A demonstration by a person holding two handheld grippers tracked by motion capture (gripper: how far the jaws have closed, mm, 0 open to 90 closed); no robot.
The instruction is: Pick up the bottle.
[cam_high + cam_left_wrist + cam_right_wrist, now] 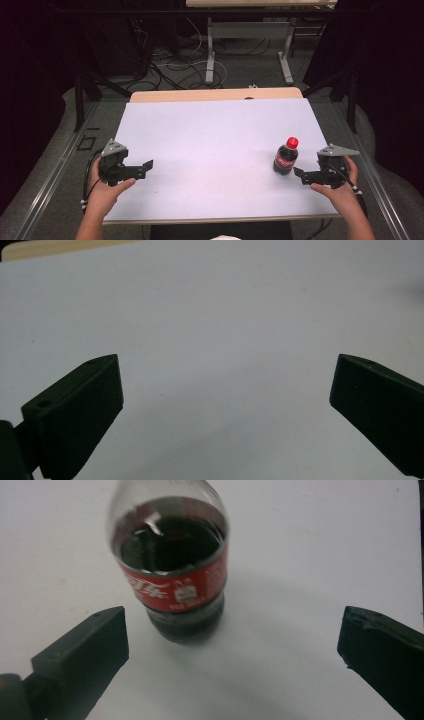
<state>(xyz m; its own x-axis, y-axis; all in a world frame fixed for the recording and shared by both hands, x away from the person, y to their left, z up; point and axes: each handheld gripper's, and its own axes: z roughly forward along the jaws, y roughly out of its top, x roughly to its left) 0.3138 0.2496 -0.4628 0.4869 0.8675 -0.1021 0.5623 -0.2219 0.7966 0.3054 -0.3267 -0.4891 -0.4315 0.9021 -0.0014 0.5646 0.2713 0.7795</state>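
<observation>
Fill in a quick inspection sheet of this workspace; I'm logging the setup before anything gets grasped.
Surface: white sheet over a wooden table, faint specks.
Job's things: cola bottle, upright, red cap on, dark liquid inside.
Clutter: nothing seen.
Grippers: left claw open over bare sheet; right claw open, close to the bottle, not touching.
Cables: one trails from each claw; a tangle on the floor beyond the table.
Surroundings: dark curtains, metal desk legs behind.

A wide white rectangular tabletop (pixel 210 135) fills the middle of the frame, a strip of pale wood edge (pixel 215 94) along its far side, tangled black and white cables (pixel 170 65) on the grey floor at upper centre beside grey metal table legs (pixel 210 55).
</observation>
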